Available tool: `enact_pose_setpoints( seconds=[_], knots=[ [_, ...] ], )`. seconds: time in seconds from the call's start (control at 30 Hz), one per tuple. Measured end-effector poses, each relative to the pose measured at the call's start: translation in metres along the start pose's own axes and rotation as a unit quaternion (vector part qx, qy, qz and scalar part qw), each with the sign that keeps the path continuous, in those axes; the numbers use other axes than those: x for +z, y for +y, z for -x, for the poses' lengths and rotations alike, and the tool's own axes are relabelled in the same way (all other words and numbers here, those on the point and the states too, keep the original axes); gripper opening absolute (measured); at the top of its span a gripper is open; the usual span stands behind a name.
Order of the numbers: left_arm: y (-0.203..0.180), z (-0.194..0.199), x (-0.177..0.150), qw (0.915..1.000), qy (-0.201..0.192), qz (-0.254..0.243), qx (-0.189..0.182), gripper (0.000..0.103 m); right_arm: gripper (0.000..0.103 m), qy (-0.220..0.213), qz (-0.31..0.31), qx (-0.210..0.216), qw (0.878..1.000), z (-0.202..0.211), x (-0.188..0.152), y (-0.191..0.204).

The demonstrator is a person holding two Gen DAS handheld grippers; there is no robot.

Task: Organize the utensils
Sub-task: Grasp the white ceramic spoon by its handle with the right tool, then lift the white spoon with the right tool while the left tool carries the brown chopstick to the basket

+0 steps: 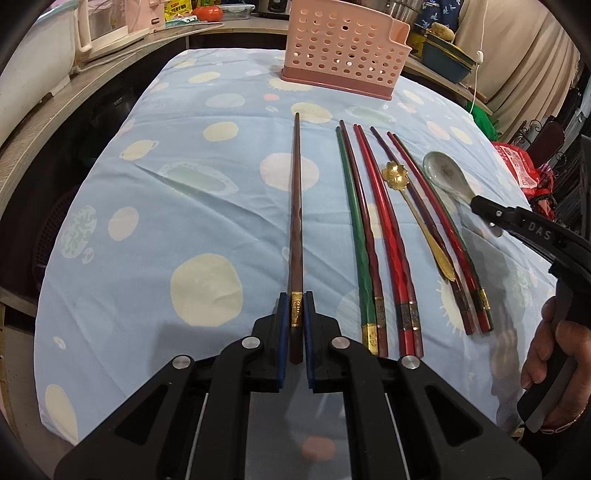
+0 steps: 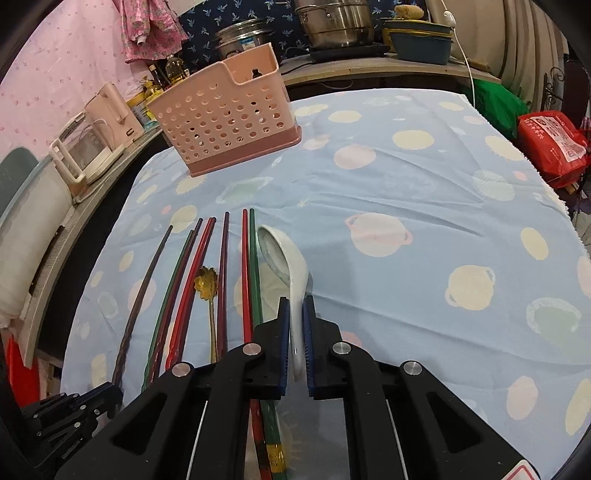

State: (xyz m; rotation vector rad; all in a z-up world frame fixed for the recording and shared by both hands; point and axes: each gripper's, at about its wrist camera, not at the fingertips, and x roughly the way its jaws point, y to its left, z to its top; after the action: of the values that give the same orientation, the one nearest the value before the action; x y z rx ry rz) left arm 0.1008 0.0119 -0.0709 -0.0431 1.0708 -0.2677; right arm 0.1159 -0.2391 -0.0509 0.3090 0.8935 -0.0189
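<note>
My left gripper (image 1: 296,299) is shut on the thick end of a brown chopstick (image 1: 296,206) that points away toward the pink perforated utensil basket (image 1: 343,48). My right gripper (image 2: 296,301) is shut on the handle of a white ceramic spoon (image 2: 280,258). In the left wrist view the right gripper (image 1: 484,216) sits on that spoon (image 1: 443,171). Several red, green and dark chopsticks (image 1: 384,236) and a gold flower spoon (image 1: 417,218) lie in a row on the blue cloth. The basket (image 2: 229,114) stands at the far side.
The blue planet-print cloth (image 2: 406,192) covers the table. A kettle (image 2: 92,144) and bottles stand on the counter to the left. Steel pots (image 2: 332,22) and a teal tub (image 2: 421,44) stand behind. A red bag (image 2: 554,144) lies off the right edge.
</note>
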Motion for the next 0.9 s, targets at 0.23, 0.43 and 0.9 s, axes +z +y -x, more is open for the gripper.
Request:
enact_pose_setpoints(
  seconds=[0.23, 0.43, 0.9],
  knots=[
    [-0.001, 0.032, -0.005, 0.9995, -0.031, -0.002, -0.001, 0.007, 0.007, -0.038, -0.005, -0.006, 0.999, 0.048, -0.005, -0.004],
    [0.002, 0.065, 0.002, 0.9974, -0.071, -0.006, 0.002, 0.007, 0.006, -0.067, -0.002, -0.005, 0.998, 0.080, -0.003, -0.002],
    [-0.004, 0.154, 0.100, 0.9803, -0.192, -0.047, 0.000, 0.007, 0.006, -0.138, 0.037, 0.004, 0.990, 0.125, 0.062, 0.019]
  ],
)
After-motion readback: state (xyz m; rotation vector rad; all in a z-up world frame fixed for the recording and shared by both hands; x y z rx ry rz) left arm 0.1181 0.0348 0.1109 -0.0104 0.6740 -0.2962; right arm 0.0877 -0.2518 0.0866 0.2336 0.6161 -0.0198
